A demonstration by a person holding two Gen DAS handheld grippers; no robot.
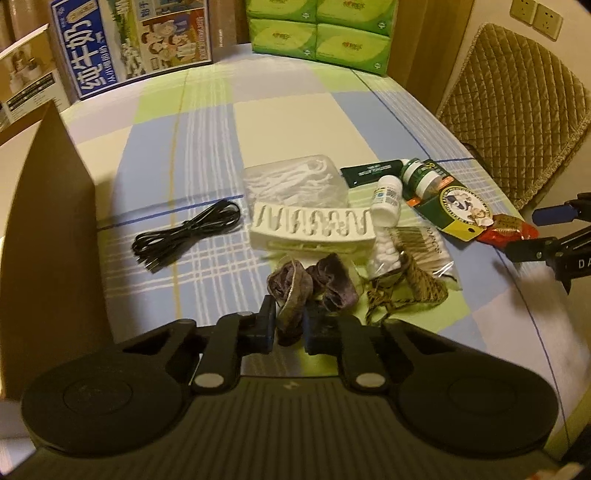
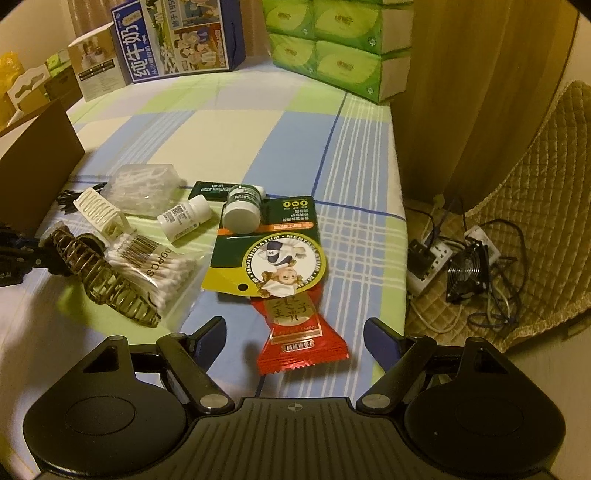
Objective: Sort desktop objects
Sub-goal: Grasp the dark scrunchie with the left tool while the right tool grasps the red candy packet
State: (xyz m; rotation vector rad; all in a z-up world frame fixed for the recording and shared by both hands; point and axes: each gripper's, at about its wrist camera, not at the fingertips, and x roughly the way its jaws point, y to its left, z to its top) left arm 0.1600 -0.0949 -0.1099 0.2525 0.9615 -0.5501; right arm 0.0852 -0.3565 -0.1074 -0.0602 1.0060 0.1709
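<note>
My left gripper point(image 1: 289, 326) is shut on a purple-brown scrunchie point(image 1: 291, 295), at the near side of a pile of small objects. In the pile lie a white hair claw point(image 1: 310, 227), a black cable point(image 1: 184, 236), a clear box of floss picks point(image 1: 295, 181), a white pill bottle point(image 1: 386, 201), a bag of cotton swabs point(image 2: 151, 266), a brown hair claw point(image 2: 110, 284) and a green Mentholatum card point(image 2: 273, 251) with a jar point(image 2: 242, 210). My right gripper point(image 2: 295, 339) is open, its fingers on either side of a red candy packet point(image 2: 299, 332).
A brown cardboard box point(image 1: 40, 229) stands at the left. A blue milk carton point(image 1: 129, 40) and green tissue packs point(image 1: 317, 33) stand at the back of the checked tablecloth point(image 1: 288, 122). A padded chair point(image 1: 517, 110) and a power strip with cables point(image 2: 461, 266) are off the right edge.
</note>
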